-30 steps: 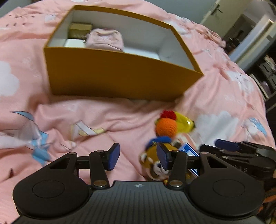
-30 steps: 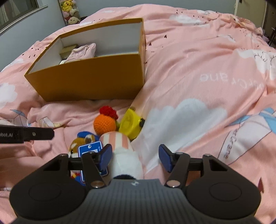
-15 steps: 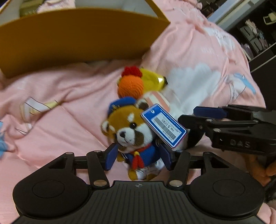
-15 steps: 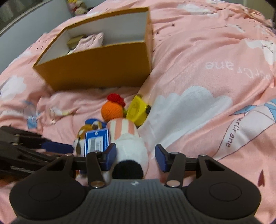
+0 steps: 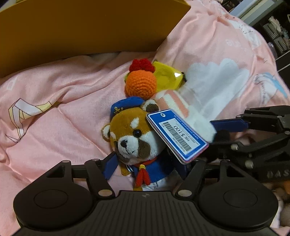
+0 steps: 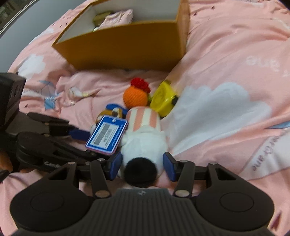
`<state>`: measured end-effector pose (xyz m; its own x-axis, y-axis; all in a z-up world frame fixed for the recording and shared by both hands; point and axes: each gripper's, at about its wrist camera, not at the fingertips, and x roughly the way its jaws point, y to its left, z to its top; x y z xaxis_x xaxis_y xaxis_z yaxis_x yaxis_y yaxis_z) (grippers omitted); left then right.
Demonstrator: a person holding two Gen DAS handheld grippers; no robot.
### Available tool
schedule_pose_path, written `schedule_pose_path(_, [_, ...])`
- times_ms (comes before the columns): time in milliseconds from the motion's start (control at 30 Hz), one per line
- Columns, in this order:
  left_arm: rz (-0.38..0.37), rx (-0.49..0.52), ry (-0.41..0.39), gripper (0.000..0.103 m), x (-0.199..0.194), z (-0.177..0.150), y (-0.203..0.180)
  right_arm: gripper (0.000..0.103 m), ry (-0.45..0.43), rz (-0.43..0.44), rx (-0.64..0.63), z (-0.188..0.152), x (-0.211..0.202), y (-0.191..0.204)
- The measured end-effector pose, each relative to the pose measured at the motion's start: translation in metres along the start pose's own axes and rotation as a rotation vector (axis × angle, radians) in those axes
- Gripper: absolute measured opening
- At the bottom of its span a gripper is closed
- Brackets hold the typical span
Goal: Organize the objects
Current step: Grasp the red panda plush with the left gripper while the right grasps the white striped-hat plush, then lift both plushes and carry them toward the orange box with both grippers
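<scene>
Since the earlier frame, the left gripper (image 5: 145, 167) had dropped closer to the bed, so the box (image 5: 87, 27) that once showed its whole opening now filled only the upper left of the left wrist view as a plain mustard wall. The panda (image 5: 134, 138), a red panda plush in a blue sailor cap, had grown from a small shape at the lower edge to the centre of that view.

Its body lay between the blue pads, and the jaws were opening around it, not yet pressing, probably to straddle it for a lift into the box.

In the right wrist view, the right gripper (image 6: 142, 166) sat lower centre with a white plush (image 6: 145, 143), striped pink and white with a black end, between its pads; the jaws were opening slightly, and I could not tell whether the pads touched it.

A crochet ball (image 6: 135, 96), orange with a red tuft, and a yellow tape (image 6: 163, 99) lay just beyond, near the box wall, likely waiting their turn.

Inside the box, at the upper centre of the right wrist view, lay a pink bundle (image 6: 119, 17).

The panda's blue tag (image 5: 176, 134) carried a barcode and "HK $ 100". The bedspread (image 6: 235, 54) showed partial lettering, too distorted to read surely.
</scene>
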<state>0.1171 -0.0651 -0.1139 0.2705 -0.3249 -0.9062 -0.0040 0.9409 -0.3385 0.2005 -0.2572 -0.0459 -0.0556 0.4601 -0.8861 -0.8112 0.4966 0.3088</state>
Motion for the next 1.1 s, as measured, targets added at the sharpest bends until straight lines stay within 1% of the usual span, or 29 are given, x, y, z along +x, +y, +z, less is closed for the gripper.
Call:
schedule_pose_path(33, [0.003,-0.004,0.006,0.08,0.004,0.0,0.001,0.059,0.006,0.006,-0.012,0.0,0.004,0.0])
schedule_pose_path(100, [-0.01,-0.012,0.02,0.074,0.008,-0.001,0.002,0.06,0.011,0.007,-0.024,0.001,0.008,-0.002])
schedule_pose_path(367, [-0.034,-0.036,-0.003,0.063,-0.011,-0.011,0.007,0.066,0.01,0.055,-0.001,0.005,0.02,-0.012])
schedule_pose_path(467, [-0.045,-0.06,-0.027,0.059,-0.025,-0.016,0.011,0.068,0.016,0.066,-0.001,0.006,0.024,-0.013])
schedule_pose_path(533, [-0.046,-0.077,-0.059,0.056,-0.037,-0.016,0.013,0.069,0.027,0.058,-0.022,0.007,0.027,-0.01])
schedule_pose_path(633, [-0.03,-0.108,-0.108,0.055,-0.052,-0.017,0.02,0.067,0.033,0.026,-0.07,0.007,0.032,-0.002])
schedule_pose_path(667, [-0.027,-0.124,-0.119,0.055,-0.052,-0.007,0.026,0.066,0.032,0.022,-0.076,0.007,0.033,0.0])
schedule_pose_path(700, [-0.028,-0.138,-0.126,0.055,-0.055,-0.007,0.03,0.065,0.033,0.019,-0.079,0.008,0.033,0.001])
schedule_pose_path(800, [-0.035,-0.182,-0.136,0.055,-0.059,-0.004,0.039,0.062,0.03,0.01,-0.081,0.007,0.029,0.003])
schedule_pose_path(933, [-0.049,-0.204,-0.171,0.053,-0.065,-0.004,0.046,0.061,0.002,-0.003,-0.093,0.006,0.016,0.008])
schedule_pose_path(1000, [-0.07,-0.212,-0.188,0.046,-0.07,-0.003,0.048,0.061,-0.021,-0.006,-0.098,0.006,0.007,0.01])
schedule_pose_path(1033, [-0.078,-0.217,-0.193,0.039,-0.067,-0.001,0.045,0.061,-0.037,-0.005,-0.102,0.007,0.0,0.012])
schedule_pose_path(1067, [-0.083,-0.216,-0.199,0.037,-0.065,0.001,0.043,0.061,-0.05,-0.003,-0.108,0.008,-0.006,0.013])
schedule_pose_path(1100, [-0.084,-0.215,-0.205,0.037,-0.068,0.001,0.044,0.061,-0.06,0.002,-0.116,0.01,-0.01,0.015])
